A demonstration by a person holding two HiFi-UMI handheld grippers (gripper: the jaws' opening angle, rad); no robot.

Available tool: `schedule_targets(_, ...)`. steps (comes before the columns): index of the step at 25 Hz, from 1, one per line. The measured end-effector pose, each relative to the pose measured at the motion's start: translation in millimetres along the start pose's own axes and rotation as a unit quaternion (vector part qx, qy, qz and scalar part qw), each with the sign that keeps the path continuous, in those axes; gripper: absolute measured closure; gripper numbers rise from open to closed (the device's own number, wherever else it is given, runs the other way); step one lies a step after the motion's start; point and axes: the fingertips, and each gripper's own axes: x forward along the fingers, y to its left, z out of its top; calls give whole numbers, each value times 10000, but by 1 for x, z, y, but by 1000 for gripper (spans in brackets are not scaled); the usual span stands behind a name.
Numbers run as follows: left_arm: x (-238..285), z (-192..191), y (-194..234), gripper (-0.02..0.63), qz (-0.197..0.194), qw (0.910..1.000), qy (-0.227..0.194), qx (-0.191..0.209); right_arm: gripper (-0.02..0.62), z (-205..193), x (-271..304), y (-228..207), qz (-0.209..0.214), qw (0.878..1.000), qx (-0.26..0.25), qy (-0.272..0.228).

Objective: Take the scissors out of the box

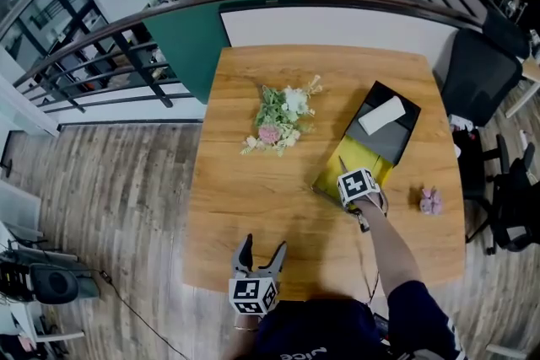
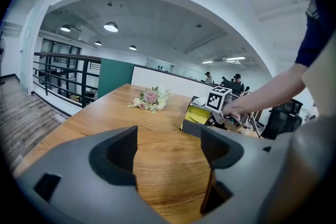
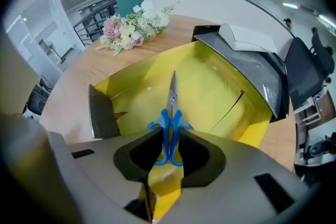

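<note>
1. Bright, even indoor light falls from round white ceiling lamps point(image 2: 111, 26).
2. Every view bends at its edges; both gripper views darken in the corners.
3. The open black box with yellow lining point(image 3: 210, 86) looks vivid and sharply focused.

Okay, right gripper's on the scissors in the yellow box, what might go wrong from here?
The right gripper grips the scissors only by the blue handles, so the blades may swing or slip on lifting. The box isn't steadied; the left gripper is away from it, so it may drag along.
</note>
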Motion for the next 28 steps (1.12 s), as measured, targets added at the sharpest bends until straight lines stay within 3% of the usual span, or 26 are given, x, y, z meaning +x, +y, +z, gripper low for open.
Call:
schedule_targets(9,-3,0,0,233,54,10000,-1,-48,497,-2,-8,-7,-212,9995,-222,-94)
schedule_targets(13,-4,0,-1,233,53,10000,-35,-41,499,2,-10,-2,-80,9988,-104,-478)
schedule_targets(20,-4,-3,-13,233,-103,9999,-33,-4,499,1,-40,-13,-316,9951,-59,-940)
schedule_targets(24,-5,-4,-20,233,-198,9998,-43,38,499,16,-58,-9,-253,9868,-202,-1589)
schedule_targets(28,-5,-1,-26,233,-291,9995,-102,96,499,9,-78,-7,-232,9852,-141,-1693)
